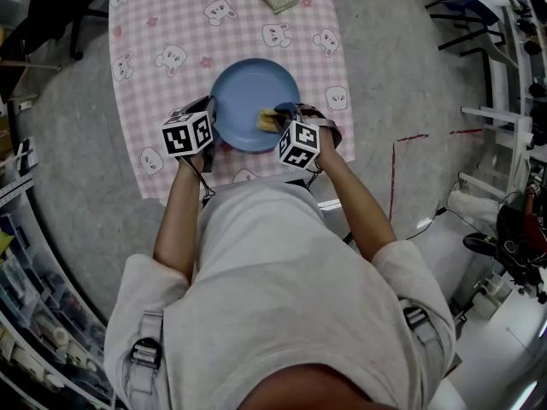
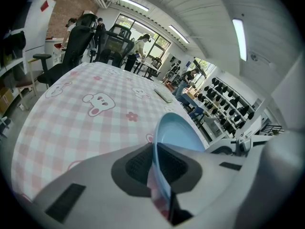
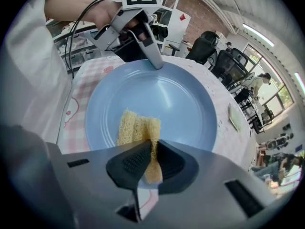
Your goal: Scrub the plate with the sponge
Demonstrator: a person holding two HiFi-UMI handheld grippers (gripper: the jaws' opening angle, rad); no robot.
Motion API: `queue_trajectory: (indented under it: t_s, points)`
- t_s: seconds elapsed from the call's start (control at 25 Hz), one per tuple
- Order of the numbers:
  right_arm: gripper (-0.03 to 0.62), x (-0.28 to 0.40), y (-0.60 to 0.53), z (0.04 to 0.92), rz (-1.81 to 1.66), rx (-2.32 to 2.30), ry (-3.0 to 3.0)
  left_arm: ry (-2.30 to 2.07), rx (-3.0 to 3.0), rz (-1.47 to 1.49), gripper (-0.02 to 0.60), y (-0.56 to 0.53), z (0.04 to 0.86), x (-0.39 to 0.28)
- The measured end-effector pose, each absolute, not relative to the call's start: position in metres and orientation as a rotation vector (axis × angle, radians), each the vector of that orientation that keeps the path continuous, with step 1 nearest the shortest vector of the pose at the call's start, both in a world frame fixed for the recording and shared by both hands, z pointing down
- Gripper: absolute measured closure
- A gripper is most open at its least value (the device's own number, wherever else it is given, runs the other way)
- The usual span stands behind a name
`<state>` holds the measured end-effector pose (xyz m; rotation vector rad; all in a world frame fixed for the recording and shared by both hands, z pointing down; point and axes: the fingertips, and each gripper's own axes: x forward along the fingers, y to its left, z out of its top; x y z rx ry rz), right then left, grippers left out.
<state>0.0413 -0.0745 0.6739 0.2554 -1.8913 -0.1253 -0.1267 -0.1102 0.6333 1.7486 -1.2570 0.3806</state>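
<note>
On the cloth-covered bench (image 1: 162, 32), a round blue plate (image 1: 252, 88) sat near the front edge. Left tongs (image 2: 155, 163) were clenched on its rim, steadying it. Right tongs (image 3: 151, 159) were pinching a yellow sponge (image 3: 136, 128), coarse and porous. Its free end lay on the plate's smooth, glossy well just ahead of the tongs, long axis running out along them. The scrubbing stroke would likely fall to the right hand, away from the held rim.
</note>
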Motion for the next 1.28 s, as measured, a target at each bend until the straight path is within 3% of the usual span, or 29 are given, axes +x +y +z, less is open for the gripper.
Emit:
queue_trajectory:
  t_s: [0.68,1.28]
  points:
    - [0.550,0.044,-0.166,0.670,0.061,0.594,-1.874,-1.260,1.756,0.375,0.537,-0.110,0.627,-0.124]
    - [0.551,-0.029,-0.172,0.659,-0.225,0.457,-1.987,-1.235,1.790,0.400,0.541,-0.142,0.635,-0.128]
